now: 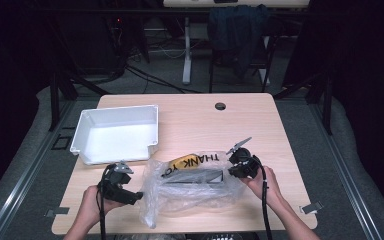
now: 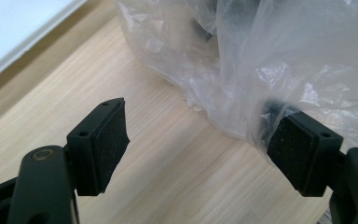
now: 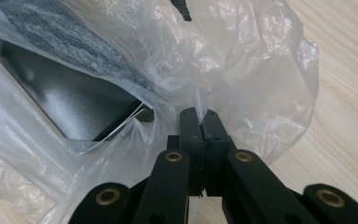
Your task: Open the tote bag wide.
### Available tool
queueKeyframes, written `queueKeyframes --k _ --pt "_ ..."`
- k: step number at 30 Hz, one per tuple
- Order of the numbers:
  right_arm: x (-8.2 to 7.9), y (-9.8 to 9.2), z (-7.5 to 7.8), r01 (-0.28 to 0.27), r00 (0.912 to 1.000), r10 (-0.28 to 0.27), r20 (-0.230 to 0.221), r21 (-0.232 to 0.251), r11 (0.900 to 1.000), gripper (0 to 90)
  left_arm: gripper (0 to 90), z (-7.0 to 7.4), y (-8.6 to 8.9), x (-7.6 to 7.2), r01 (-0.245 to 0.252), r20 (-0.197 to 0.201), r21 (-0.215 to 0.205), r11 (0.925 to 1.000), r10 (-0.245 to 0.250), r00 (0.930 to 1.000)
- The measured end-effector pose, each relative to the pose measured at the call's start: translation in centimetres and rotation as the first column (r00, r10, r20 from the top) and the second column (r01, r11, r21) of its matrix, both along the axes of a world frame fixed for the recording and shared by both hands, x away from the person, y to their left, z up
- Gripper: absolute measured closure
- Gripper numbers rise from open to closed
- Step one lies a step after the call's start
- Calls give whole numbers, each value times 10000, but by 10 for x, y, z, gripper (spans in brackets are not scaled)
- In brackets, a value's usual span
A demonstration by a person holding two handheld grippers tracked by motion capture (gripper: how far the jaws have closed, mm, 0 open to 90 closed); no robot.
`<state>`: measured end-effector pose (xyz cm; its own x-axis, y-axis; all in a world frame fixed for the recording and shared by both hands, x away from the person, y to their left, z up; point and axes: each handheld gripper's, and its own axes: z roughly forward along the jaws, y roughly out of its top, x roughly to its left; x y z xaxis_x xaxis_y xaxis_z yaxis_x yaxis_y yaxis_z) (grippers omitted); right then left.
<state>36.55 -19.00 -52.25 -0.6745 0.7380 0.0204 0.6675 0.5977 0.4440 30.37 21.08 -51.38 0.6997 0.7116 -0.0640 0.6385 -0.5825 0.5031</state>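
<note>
Both tools are matte black all over. On the left tool [image 2: 198, 144], each jaw ends in a square pad with a rough, grainy face, small screw holes along its edge and a brass-coloured rivet at the arm. The right tool [image 3: 200, 122] shows four brass rivets across its linkage. A black cable trails from each tool, grey three-cornered plates sit on top, and both forearms are bare.

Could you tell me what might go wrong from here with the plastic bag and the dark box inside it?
The right gripper pinches only a thin fold of the plastic bag; pulling could tear it. The left gripper is open beside the bag, so that side may sag and the dark box could slide out.
</note>
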Motion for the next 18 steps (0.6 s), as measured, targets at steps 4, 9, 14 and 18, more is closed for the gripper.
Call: queueKeyframes --k 4,9,14,18 --pt "-2 0 3 -20 10000 20 35 -19 10000 896 223 10 2 -5 -256 331 323 9992 245 9992" --pt "-3 0 3 -38 10000 38 35 113 9999 895 192 13 6 -5 -180 232 386 9991 171 9996" --pt "-3 -1 5 -123 9999 123 38 85 9999 896 158 14 11 -4 -29 -51 -543 9985 26 10000" --pt "-4 0 5 -94 9999 93 78 168 9998 896 150 24 6 -8 424 98 -751 9963 -418 9991"
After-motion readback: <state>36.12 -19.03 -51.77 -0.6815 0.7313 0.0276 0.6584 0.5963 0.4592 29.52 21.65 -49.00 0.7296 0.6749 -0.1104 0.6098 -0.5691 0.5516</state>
